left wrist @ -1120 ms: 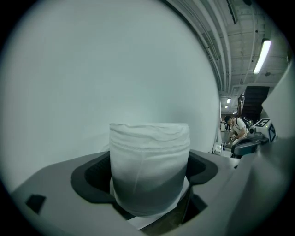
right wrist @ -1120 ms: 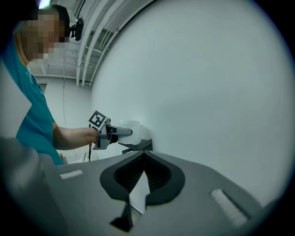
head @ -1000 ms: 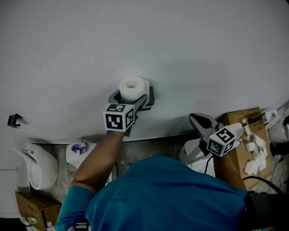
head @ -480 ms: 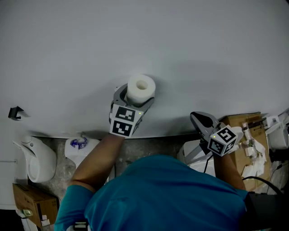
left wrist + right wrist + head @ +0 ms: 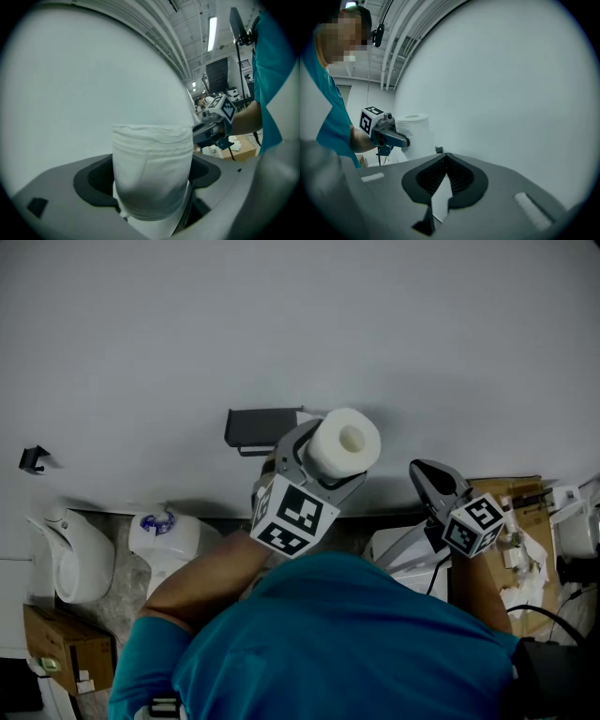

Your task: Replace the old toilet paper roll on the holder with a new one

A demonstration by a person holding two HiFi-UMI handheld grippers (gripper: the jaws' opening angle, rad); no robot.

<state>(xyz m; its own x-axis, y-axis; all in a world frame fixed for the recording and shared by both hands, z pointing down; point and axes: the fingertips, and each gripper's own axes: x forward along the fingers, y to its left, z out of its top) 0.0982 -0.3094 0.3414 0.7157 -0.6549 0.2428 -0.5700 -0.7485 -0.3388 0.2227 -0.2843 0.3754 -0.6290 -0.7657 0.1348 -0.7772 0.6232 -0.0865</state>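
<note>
My left gripper [image 5: 330, 463] is shut on a white toilet paper roll [image 5: 345, 442] and holds it clear of the wall, to the right of the dark wall holder [image 5: 262, 427], which stands bare. In the left gripper view the roll [image 5: 152, 173] stands upright between the jaws and fills the gap between them. My right gripper [image 5: 433, 482] is at the right, near the wall; it is shut with nothing in it, and its tips meet [image 5: 446, 157]. The right gripper view shows the left gripper [image 5: 396, 136] with the roll [image 5: 417, 133] at the left.
A white toilet fixture [image 5: 70, 568] and a white object with blue print [image 5: 164, 531] stand at the lower left. A cardboard box [image 5: 511, 498] with clutter sits at the right, beside a white bin [image 5: 403, 554]. A small black hook [image 5: 33, 460] is on the wall.
My left gripper has pulled the roll off the holder, rolled, and carried it to the right and away from the wall. The holder now shows bare. The right gripper has shifted slightly right.
</note>
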